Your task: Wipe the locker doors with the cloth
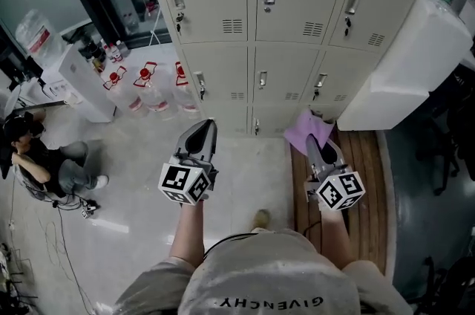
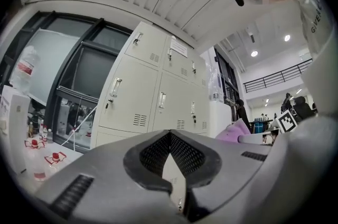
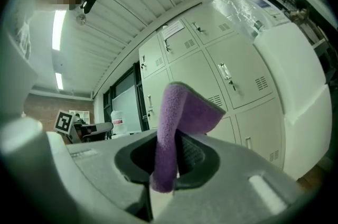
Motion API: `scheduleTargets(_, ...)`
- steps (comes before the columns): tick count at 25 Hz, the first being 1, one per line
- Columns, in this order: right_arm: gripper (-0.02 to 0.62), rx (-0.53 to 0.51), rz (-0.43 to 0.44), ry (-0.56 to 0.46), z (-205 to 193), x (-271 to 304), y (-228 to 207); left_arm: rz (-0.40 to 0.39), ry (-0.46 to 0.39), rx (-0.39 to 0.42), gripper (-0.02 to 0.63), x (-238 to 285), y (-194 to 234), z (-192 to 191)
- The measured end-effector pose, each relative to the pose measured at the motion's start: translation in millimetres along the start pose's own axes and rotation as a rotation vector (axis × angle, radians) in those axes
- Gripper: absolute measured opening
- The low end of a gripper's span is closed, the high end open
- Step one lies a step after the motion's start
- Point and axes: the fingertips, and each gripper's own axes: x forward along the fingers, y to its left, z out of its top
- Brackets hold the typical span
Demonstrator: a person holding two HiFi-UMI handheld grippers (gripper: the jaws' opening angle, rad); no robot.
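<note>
A bank of cream locker doors (image 1: 267, 24) with metal handles stands ahead of me; the left gripper view shows the doors (image 2: 142, 96) and the right gripper view shows them too (image 3: 211, 75). My right gripper (image 1: 313, 140) is shut on a purple cloth (image 1: 306, 131), which sticks up from between its jaws (image 3: 171, 133), still short of the lower doors. My left gripper (image 1: 202, 129) is shut with nothing in it and points at the lower left lockers (image 2: 170, 151).
A white cabinet (image 1: 404, 68) juts out right of the lockers over a wooden floor strip (image 1: 367, 180). Water jugs with red caps (image 1: 145, 87) stand on the floor at left. A person (image 1: 44, 161) sits at far left near cables.
</note>
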Motion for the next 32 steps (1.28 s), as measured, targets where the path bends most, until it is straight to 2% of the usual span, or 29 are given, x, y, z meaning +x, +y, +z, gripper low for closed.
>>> scheduleTargets(7,0.051,-0.007,0.030,0.013,4,44,-44,0.039,0.001,0.001,-0.002,57,18,-7)
scheduleTargets(14,0.051,0.003,0.042,-0.028,21,73,-71,0.015,0.006,0.016,-0.002,97,15,-3)
scheduleTargets(18,0.051,-0.037,0.099,-0.059,43,106,-71,0.011,0.022,0.042,-0.002,111,21,3)
scheduleTargets(21,0.051,-0.098,0.162,-0.088,71,139,-62,0.013,0.031,0.065,-0.002,127,36,11)
scheduleTargets(25,0.051,-0.234,0.243,-0.112,115,185,-46,-0.015,-0.017,0.078,-0.002,161,55,36)
scheduleTargets(32,0.051,-0.437,0.343,-0.213,199,269,-18,-0.070,-0.049,0.204,-0.002,234,77,96)
